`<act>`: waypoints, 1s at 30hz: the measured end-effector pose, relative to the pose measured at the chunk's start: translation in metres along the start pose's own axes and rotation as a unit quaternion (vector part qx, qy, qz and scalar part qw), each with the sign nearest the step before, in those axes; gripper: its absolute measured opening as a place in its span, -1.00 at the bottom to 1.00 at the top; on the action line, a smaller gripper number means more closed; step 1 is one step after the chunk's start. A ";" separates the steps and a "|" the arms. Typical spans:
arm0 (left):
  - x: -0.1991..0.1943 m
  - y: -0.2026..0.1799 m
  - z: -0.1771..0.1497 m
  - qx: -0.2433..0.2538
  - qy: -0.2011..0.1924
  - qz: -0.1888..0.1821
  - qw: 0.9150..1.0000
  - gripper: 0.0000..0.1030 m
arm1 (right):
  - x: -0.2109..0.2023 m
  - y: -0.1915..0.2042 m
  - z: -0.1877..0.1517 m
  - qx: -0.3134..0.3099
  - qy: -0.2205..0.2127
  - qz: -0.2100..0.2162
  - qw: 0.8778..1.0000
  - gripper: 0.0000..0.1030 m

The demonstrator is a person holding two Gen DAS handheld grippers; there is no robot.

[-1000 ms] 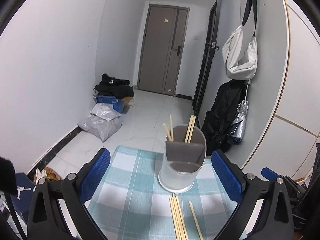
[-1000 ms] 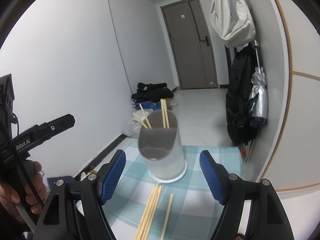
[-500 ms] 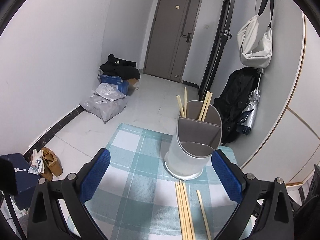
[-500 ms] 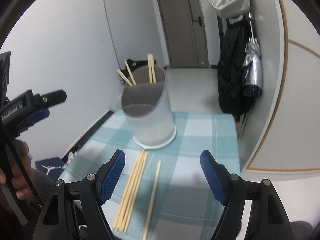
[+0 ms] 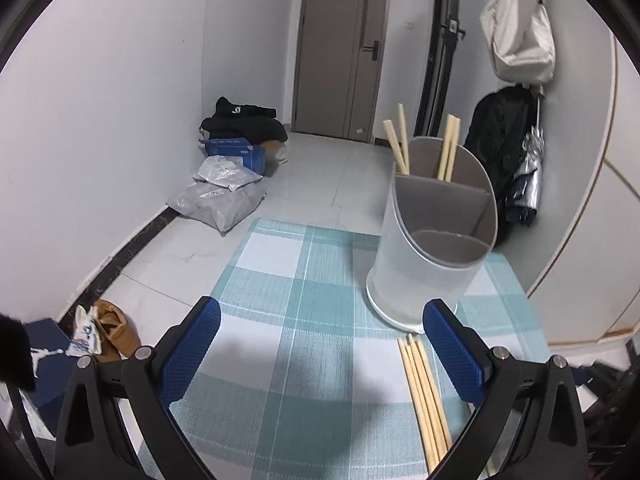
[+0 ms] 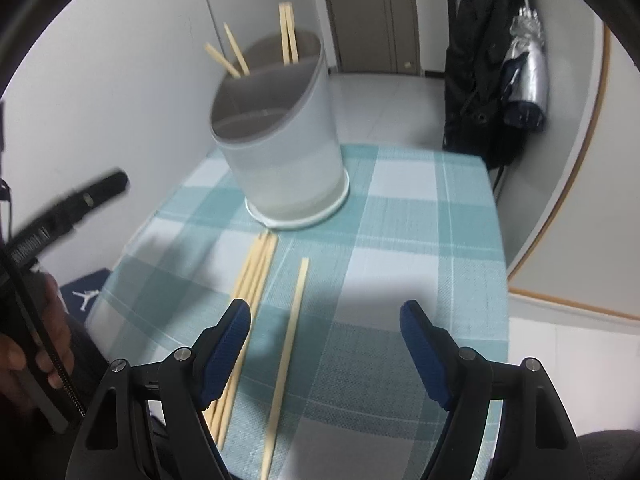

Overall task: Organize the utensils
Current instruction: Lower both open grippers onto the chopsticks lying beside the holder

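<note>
Pale wooden chopsticks (image 5: 424, 396) lie in a loose bundle on the near right of the checked tabletop (image 5: 304, 304) in the left wrist view, just in front of the frosted utensil holder (image 5: 428, 256), which already has a few sticks standing in its far compartments. The left gripper (image 5: 320, 344) is spread wide with nothing between its blue pads, hanging over bare cloth to the left of the bundle. The near ends of the sticks run out of frame behind the right finger. In the right wrist view, the right gripper (image 6: 326, 340) is likewise spread and empty, with a single chopstick (image 6: 288, 344) lying apart from the bundle (image 6: 248, 280) and passing between its fingers. A clean pick likely means lowering squarely over that lone stick and closing mid-length. The holder's rim is blurred, and the left gripper at the left edge (image 6: 64, 216) is smeared.
</note>
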State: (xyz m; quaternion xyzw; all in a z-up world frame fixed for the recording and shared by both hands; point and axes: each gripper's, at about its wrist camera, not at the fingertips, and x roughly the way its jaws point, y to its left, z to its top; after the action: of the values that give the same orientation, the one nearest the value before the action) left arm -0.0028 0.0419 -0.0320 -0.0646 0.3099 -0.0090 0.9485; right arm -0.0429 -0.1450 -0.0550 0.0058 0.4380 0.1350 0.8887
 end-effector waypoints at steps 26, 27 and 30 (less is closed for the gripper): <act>0.033 0.040 0.006 -0.079 0.071 0.026 0.994 0.94 | 0.087 0.038 0.039 -0.110 0.124 -0.034 0.986 -0.62; 0.032 0.041 0.006 -0.083 0.071 0.023 0.994 0.94 | 0.087 0.040 0.039 -0.114 0.125 -0.032 0.985 -0.67; 0.032 0.040 0.005 -0.081 0.070 0.017 0.994 0.94 | 0.087 0.047 0.037 -0.128 0.124 -0.028 0.984 -0.86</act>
State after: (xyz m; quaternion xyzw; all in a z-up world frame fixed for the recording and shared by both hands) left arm 0.0252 0.0804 -0.0526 -0.1350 0.3768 0.0281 0.9160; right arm 0.0253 -0.0747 -0.0935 -0.1373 0.5239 0.1649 0.8243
